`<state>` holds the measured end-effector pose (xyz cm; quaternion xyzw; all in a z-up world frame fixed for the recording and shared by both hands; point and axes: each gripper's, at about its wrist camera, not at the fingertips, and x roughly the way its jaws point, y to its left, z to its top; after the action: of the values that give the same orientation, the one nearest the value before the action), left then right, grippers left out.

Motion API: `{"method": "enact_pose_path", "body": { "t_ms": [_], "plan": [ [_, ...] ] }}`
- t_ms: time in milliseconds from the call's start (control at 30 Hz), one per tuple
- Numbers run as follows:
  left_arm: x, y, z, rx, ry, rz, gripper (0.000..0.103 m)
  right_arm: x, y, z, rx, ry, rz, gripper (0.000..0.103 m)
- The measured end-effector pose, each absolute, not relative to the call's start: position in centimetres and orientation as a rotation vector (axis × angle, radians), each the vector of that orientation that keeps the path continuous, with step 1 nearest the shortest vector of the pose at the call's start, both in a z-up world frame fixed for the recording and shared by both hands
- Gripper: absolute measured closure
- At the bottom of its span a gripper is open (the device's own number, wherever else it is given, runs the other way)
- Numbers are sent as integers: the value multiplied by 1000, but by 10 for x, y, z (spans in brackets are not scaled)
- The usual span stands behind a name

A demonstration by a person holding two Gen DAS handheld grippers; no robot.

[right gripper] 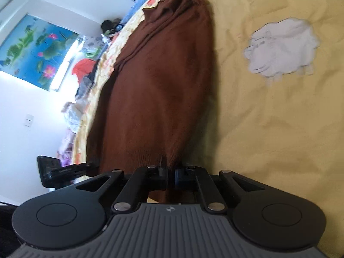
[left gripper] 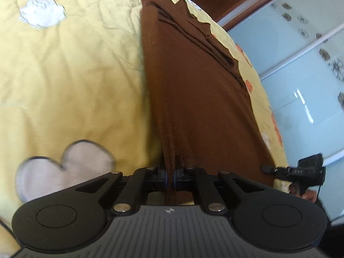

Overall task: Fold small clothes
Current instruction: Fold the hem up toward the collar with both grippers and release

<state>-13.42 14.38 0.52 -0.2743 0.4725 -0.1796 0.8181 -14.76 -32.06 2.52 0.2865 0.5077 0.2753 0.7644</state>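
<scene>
1. I have the left gripper (left gripper: 171,177) pinched tight on a bunched edge of the brown garment (left gripper: 193,99); the cloth runs straight out from between its fingers, so that hold looks sound.
2. The right gripper (right gripper: 171,177) also looks closed on an edge of the same garment (right gripper: 159,90), though its fingers sit a little further apart on thicker cloth. I would check that this pinch holds before I pull.
3. The garment stretches away from both grippers across the yellow bedspread (left gripper: 75,75), lying along the edge of the bed, with its far end rumpled in layers near the far edge.
4. I judge the step to be carrying the held edge over to the far end to make a fold. I would lift both grippers level and together, so the edge stays straight.
5. I would keep the cloth lightly taut between them, not dragging it towards the edge of the bed.
6. I would lay the edge down flat before letting go.
</scene>
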Motion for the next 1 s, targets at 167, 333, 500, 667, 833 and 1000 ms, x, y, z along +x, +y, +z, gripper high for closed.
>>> {"method": "enact_pose_path", "body": {
  "t_ms": [167, 333, 500, 667, 833, 1000],
  "plan": [
    [-135, 170, 23, -507, 969, -313, 95, -149, -324, 21, 656, 1090, 583, 92],
    [-109, 167, 76, -420, 636, -67, 0, -122, -323, 65, 608, 814, 449, 20],
    [-37, 71, 64, -304, 559, -32, 0, -49, -219, 62, 410, 721, 443, 8],
    [10, 7, 15, -49, 697, -2, 0, -13, -141, 30, 42, 704, 318, 2],
    [4, 13, 3, -78, 684, -19, 0, -29, -151, 20, -79, 677, 256, 0],
    [6, -1, 1, -22, 697, 7, 0, -45, -153, 20, -102, 677, 209, 0]
  ]
}}
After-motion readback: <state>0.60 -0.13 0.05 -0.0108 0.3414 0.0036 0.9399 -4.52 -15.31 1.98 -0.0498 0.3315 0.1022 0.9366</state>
